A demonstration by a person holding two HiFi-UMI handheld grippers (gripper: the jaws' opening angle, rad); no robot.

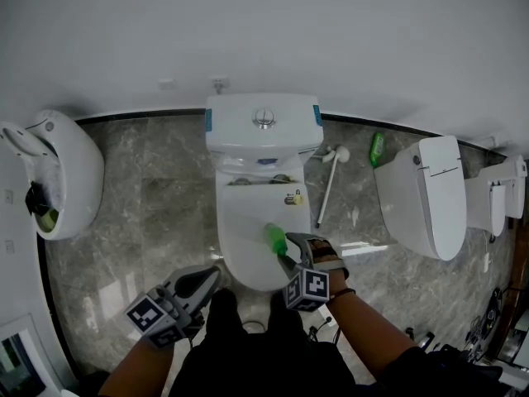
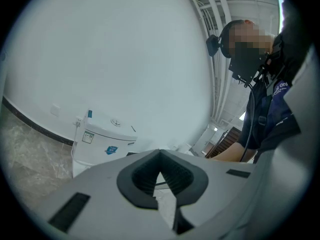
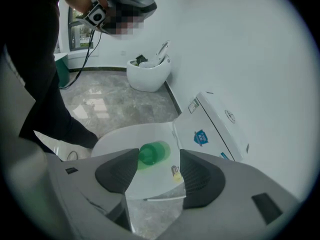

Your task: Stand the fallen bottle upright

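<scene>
A green bottle [image 1: 275,238] stands on the closed white toilet lid [image 1: 248,222], and it looks upright. My right gripper [image 1: 297,248] hangs just above and to the right of it, jaws open. In the right gripper view the bottle [image 3: 152,154] is seen from above in the gap between the two dark pads [image 3: 117,171], close to the left one; neither pad presses on it, and the right gripper [image 3: 159,159] holds nothing. My left gripper [image 1: 208,276] is low at the lid's front left, tips together and empty. In its own view the left gripper [image 2: 160,155] points at the tank [image 2: 102,139].
A small yellow item [image 1: 293,197] lies on the lid near the tank [image 1: 263,122]. A toilet brush [image 1: 331,180] and another green bottle [image 1: 377,149] are against the wall at right. A second toilet [image 1: 430,197] stands right, a white fixture [image 1: 58,172] left. My legs are at the lid's front.
</scene>
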